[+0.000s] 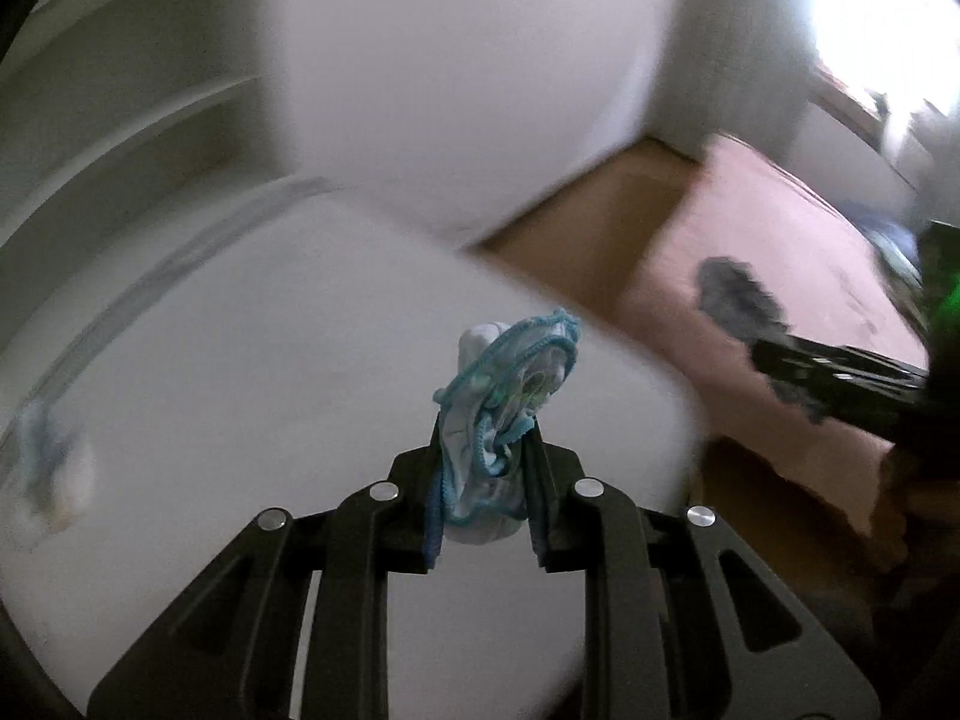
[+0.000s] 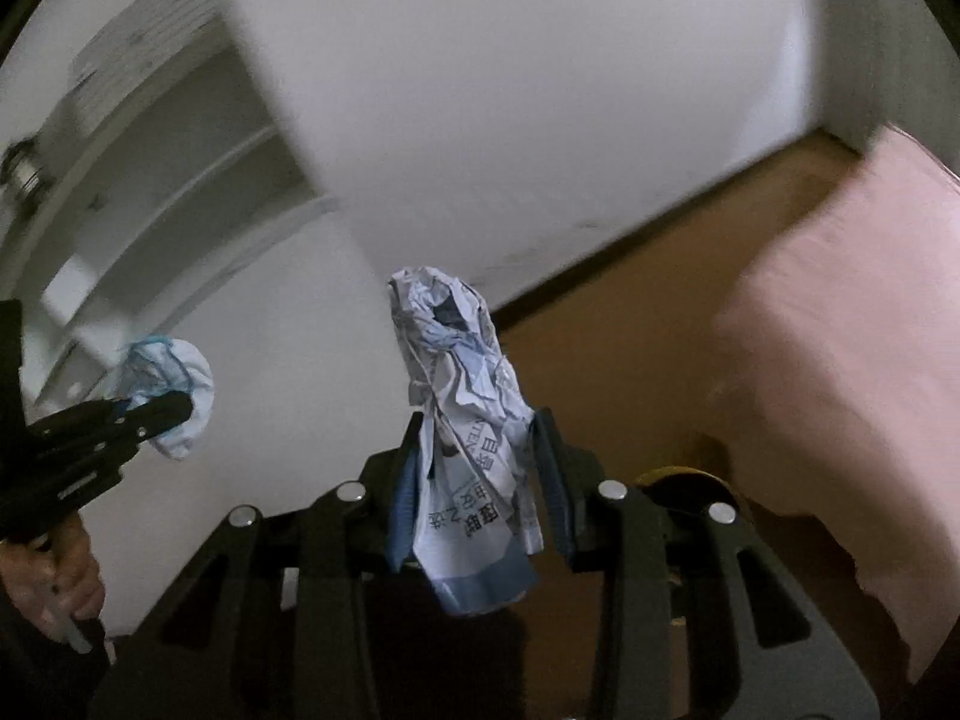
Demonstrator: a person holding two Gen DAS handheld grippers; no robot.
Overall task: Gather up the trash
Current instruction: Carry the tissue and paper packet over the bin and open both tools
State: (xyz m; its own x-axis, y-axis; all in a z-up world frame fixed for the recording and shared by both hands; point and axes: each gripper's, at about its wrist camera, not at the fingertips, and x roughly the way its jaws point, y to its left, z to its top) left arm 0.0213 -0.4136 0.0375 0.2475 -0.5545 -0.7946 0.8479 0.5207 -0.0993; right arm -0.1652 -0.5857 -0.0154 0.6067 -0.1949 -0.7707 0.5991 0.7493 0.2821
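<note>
Motion blur smears both views; we can't make out the white desk point(image 1: 210, 390) edges or the shelf unit point(image 2: 180, 180) contents. Print on the crumpled paper point(image 2: 462, 396) shows "TEN" and some Chinese characters, mostly unreadable. Left claw point(image 1: 483, 468), narrow, pinches a crumpled blue face mask point(image 1: 510, 384) above the desk. Right claw point(image 2: 480, 468) clamps the crumpled paper, off the desk's edge over brown floor point(image 2: 630, 348).

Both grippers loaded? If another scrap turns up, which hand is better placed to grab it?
Neither is free. The left gripper is clamped on a crumpled face mask; the right gripper on a crumpled printed paper. No bin is visible, so it's a toss-up.
</note>
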